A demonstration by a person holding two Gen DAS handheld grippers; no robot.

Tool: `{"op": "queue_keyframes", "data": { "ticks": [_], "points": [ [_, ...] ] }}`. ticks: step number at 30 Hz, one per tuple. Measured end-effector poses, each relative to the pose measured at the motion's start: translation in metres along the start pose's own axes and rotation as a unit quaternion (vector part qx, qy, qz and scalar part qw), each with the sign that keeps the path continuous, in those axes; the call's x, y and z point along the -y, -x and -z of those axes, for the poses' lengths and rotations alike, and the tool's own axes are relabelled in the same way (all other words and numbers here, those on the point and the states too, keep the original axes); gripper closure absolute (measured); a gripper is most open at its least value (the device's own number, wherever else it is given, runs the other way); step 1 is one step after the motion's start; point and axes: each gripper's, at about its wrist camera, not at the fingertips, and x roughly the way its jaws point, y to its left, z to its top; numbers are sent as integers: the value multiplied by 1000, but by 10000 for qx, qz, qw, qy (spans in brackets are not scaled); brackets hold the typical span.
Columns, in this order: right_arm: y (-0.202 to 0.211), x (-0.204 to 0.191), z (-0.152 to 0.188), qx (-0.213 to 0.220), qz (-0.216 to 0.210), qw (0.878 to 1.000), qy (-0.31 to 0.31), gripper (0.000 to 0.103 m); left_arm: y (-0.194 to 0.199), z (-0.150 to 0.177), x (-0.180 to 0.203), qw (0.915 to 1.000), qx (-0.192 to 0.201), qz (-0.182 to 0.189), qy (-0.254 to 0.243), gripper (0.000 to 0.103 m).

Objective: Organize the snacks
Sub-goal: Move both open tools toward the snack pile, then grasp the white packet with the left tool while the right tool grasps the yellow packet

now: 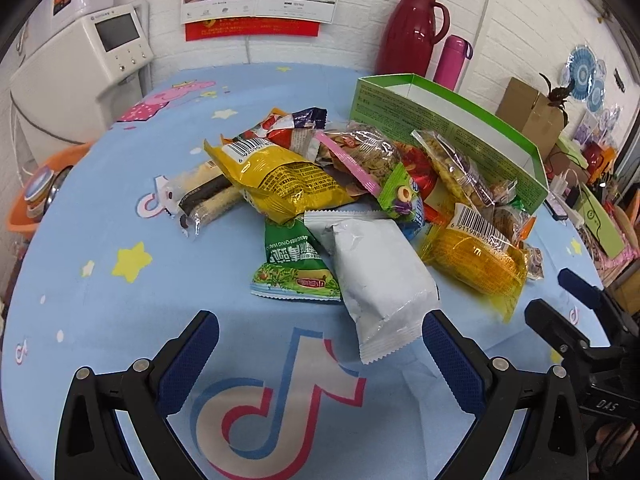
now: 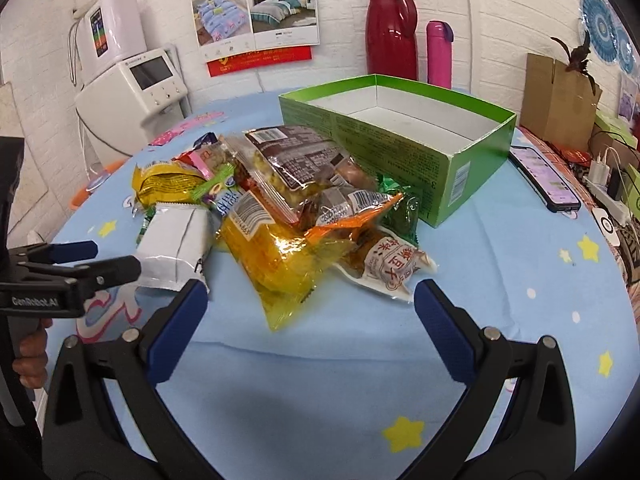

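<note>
Where the blue cartoon-print tablecloth (image 2: 500,280) spread over the table, a loose pile of snacks (image 2: 288,200) lay near its middle, packets overlapping one another. At the near left of the pile sat a plain white packet (image 1: 380,276), partly over a green packet (image 1: 292,264). Right of them lay a clear yellow packet (image 2: 276,256) with a barcode, and beside that, at the near right edge, a pale packet with red lettering (image 2: 392,268). Farther back were a yellow bag (image 1: 280,184), a pink-edged clear bag (image 1: 360,152) and what looked like a wafer bar in clear wrap (image 1: 204,200), though the print was too small to read.

Just behind the pile, touching its far right side, stood a green cardboard box (image 2: 456,160), open-topped with nothing visible inside. A phone (image 2: 544,180) lay right of the box. Against the far wall stood a dark red jug (image 2: 390,28) and a pink flask (image 2: 439,54).

Both claws hung over the cloth with jaws spread wide, gripping nothing: the left gripper (image 1: 320,344) just short of the white packet, the right gripper (image 2: 312,312) just short of the yellow one.
</note>
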Motion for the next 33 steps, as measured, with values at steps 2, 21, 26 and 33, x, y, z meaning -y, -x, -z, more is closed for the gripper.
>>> {"op": "queue_keyframes", "data": {
  "ticks": [2, 21, 26, 33],
  "points": [
    [-8, 2, -3, -145, -216, 9996, -122, 0, -1, -5, -1, 9998, -173, -5, -53, 0],
    [-25, -13, -17, -387, -498, 9948, 798, 33, -46, -20, 38, 9939, -878, 297, -595, 33],
    [-38, -16, -17, -506, -447, 9933, 943, 31, -52, -17, 35, 9949, -837, 370, -421, 29],
    [-38, -13, -12, -709, -527, 9926, 838, 43, -50, -15, 33, 9948, -739, 413, -568, 44]
  ]
}}
